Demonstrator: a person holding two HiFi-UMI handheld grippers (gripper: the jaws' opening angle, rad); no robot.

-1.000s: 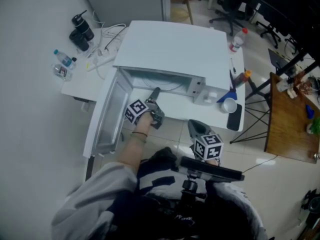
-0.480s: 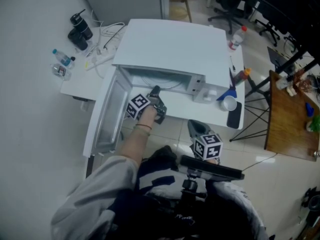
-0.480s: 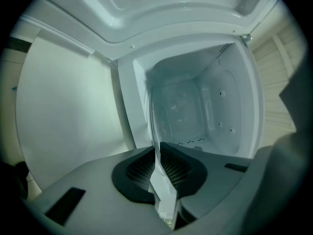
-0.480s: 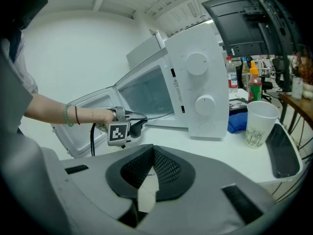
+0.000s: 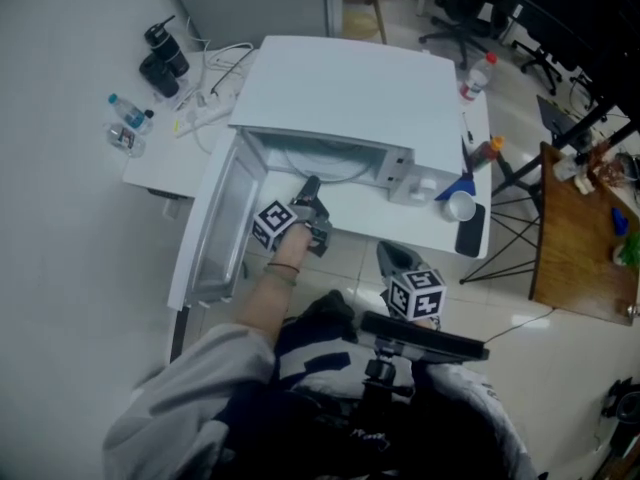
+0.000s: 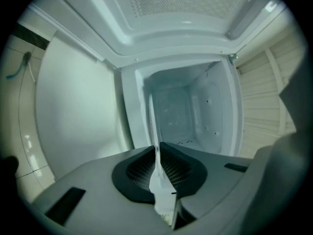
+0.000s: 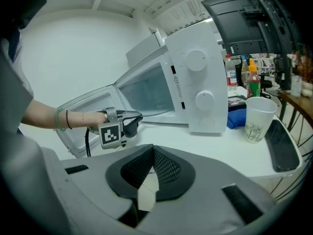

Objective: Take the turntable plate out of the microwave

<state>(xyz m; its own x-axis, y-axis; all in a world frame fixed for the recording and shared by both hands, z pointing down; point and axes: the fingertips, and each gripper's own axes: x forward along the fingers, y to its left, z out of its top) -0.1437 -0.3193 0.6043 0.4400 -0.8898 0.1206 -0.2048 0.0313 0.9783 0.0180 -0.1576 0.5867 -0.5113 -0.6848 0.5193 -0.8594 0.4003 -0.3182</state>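
Observation:
The white microwave (image 5: 350,93) stands on a white table with its door (image 5: 215,233) swung open to the left. The glass turntable plate (image 5: 322,164) lies inside; in the left gripper view its rim (image 6: 152,124) shows edge-on as a thin pale strip. My left gripper (image 5: 311,182) reaches into the microwave's mouth. Its jaws (image 6: 157,150) have just been closing and now pinch the plate's rim. My right gripper (image 5: 390,252) hangs back near the person's body, shut with nothing in it (image 7: 152,153). From there I see the left gripper (image 7: 131,120) at the oven's opening.
To the right of the microwave stand a paper cup (image 7: 257,119), a blue cloth (image 7: 239,117), a flat black object (image 7: 284,146) and bottles (image 7: 251,81). Water bottles (image 5: 128,118) and cables (image 5: 215,83) lie at the table's far left. A chair and a wooden desk (image 5: 590,238) stand around.
The left hand has shifted slightly at the microwave's mouth. The right gripper has kept still.

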